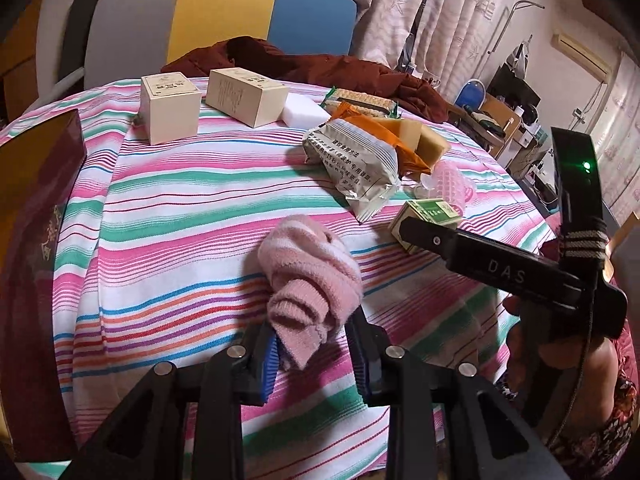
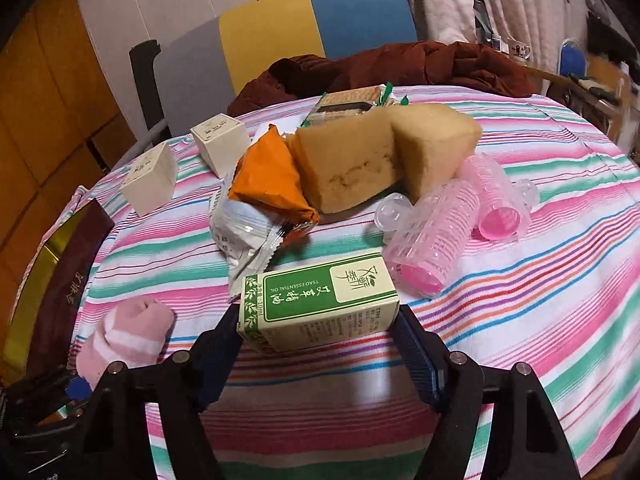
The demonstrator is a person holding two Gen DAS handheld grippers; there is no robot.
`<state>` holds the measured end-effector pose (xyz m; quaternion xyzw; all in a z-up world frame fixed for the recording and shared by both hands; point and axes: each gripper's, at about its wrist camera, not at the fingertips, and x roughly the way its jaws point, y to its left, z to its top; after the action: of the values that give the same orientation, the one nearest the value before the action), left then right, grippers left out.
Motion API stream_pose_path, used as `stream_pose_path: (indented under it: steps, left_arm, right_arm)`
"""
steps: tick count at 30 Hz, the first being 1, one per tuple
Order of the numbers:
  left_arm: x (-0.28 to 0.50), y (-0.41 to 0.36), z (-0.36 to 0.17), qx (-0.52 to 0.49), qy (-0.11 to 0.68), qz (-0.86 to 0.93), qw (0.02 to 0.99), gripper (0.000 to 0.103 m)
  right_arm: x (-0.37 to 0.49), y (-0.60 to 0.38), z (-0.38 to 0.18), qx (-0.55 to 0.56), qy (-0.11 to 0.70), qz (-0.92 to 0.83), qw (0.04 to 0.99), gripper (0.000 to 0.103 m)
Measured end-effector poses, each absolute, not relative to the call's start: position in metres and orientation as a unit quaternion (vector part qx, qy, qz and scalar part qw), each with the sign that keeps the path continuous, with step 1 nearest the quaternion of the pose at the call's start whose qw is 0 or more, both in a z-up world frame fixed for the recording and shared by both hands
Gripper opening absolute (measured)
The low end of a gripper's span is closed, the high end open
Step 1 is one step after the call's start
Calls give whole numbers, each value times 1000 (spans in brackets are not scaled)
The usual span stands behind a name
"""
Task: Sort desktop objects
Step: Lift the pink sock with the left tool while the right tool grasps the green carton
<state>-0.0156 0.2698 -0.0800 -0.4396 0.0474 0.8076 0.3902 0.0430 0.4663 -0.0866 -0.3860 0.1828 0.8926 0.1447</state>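
My left gripper [image 1: 314, 354] is shut on a rolled pink sock [image 1: 310, 276] and holds it over the striped tablecloth [image 1: 180, 220]. The sock also shows in the right wrist view [image 2: 128, 330]. My right gripper [image 2: 320, 344] has its jaws on both sides of a green and cream essential oil box [image 2: 320, 304]; the box looks pinched between the pads. In the left wrist view the right gripper's body covers part of that box [image 1: 430, 214]. Two cream boxes [image 1: 172, 106], snack packets [image 1: 352, 160], yellow sponges [image 2: 384, 156] and pink hair rollers [image 2: 444, 236] lie behind.
A dark red gift box [image 1: 36, 240] stands at the table's left edge. A white foam block [image 1: 306, 110] and a biscuit pack [image 1: 360, 100] lie at the back. A dark red garment [image 1: 320, 64] and a grey, yellow and blue chair [image 1: 224, 20] are behind the table.
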Motion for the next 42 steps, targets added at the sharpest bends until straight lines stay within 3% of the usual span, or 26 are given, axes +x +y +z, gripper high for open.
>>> stream_pose_path:
  steps: [8,11,15,18,23,25,33,38,42]
  left_arm:
    - [-19,265,-70,-430,38,817,383,31]
    - [-19,268,-70,-432,43,816,382,31]
    - [-12,267,-69,-436,55,811,387,31]
    - [-5,260,-67,-433,59,811,388,31]
    - [-6,253,-62,-424,53,817,387,32]
    - [-7,255,-67,-428,59,815,386,45]
    - [-5,250,-71,-417,30,819,393,45]
    - [-10,262,-71,-408,50,825,388,45]
    - [-14,262,-77,-414,37,822,389,39]
  right_arm:
    - [56,440,-84,-397,167,894,123,75]
    - [58,436,-85,-403,159,893,121,78]
    - [64,434,-83,-404,160,892,120,88]
    - [65,435,-84,-401,162,893,128,88]
    - [64,437,-84,-390,165,896,131,79]
    - [61,436,-85,-389,162,897,131,75]
    - [65,436,-89,-371,180,901,136,75]
    - [66,434,-90,-364,180,903,141,75]
    - [66,430,-87,-363,179,904,137,75]
